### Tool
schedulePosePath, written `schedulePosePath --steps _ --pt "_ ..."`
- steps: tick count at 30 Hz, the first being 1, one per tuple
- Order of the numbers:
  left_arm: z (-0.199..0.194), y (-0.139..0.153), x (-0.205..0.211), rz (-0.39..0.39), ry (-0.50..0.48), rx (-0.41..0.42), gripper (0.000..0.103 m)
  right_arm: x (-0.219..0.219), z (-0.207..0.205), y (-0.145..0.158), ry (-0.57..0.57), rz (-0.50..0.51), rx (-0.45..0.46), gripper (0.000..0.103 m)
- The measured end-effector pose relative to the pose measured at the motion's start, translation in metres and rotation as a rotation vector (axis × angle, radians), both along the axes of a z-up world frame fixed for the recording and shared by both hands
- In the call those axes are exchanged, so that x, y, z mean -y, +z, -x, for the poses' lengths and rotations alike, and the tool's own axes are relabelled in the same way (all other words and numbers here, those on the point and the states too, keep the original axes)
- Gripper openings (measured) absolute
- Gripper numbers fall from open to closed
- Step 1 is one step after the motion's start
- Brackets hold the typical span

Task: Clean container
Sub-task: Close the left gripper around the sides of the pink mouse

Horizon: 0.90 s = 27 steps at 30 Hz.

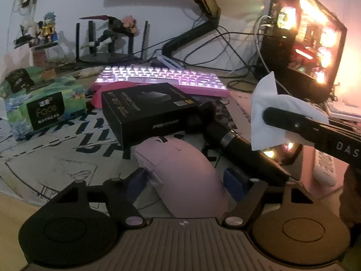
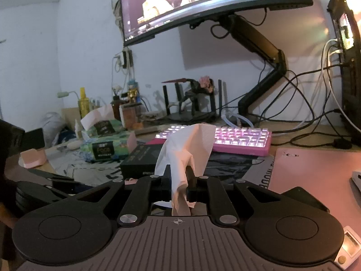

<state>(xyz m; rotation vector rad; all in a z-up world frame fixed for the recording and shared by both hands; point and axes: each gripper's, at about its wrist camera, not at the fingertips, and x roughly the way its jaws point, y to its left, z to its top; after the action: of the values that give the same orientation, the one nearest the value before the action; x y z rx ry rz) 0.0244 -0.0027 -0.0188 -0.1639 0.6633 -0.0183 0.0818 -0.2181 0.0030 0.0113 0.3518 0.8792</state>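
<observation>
My left gripper is shut on a pale pink computer mouse, its blue pads against the mouse's two sides, just above the printed desk mat. My right gripper is shut on a white tissue that stands up between its fingers. In the left wrist view the right gripper's fingers come in from the right with the tissue, to the right of the mouse and above it. A black box lies just beyond the mouse.
A lit pink keyboard lies behind the box. A green tissue box stands at the left. A black cylindrical device lies right of the mouse. A glowing PC case, cables, figurines and a monitor on an arm stand at the back.
</observation>
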Motion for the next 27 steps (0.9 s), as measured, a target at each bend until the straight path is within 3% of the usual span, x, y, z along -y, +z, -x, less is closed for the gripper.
schedulePosePath --steps 4,8,12,17,22,24,27 --pt "0.002 0.003 -0.003 0.0 -0.064 -0.005 0.062 -0.001 -0.001 0.0 0.001 0.003 -0.002 0.012" --pt "0.002 0.004 -0.011 0.01 -0.111 -0.016 0.061 -0.001 -0.001 -0.001 0.002 0.008 -0.004 0.012" --pt "0.0 0.006 -0.019 -0.001 -0.091 -0.027 0.06 -0.002 -0.001 -0.001 0.002 0.01 -0.004 0.012" --pt "-0.004 0.008 -0.01 -0.023 -0.059 -0.013 0.086 -0.006 -0.001 0.0 0.01 0.016 -0.003 0.012" --pt "-0.013 0.005 0.001 -0.058 -0.041 -0.003 0.086 -0.01 0.0 -0.001 0.024 0.025 -0.002 0.012" --pt "-0.015 0.002 0.0 -0.065 -0.029 -0.01 0.084 -0.01 0.0 -0.001 0.026 0.025 -0.004 0.012" --pt "-0.018 -0.003 -0.001 -0.07 -0.009 -0.024 0.069 -0.01 0.0 -0.001 0.029 0.026 -0.006 0.012"
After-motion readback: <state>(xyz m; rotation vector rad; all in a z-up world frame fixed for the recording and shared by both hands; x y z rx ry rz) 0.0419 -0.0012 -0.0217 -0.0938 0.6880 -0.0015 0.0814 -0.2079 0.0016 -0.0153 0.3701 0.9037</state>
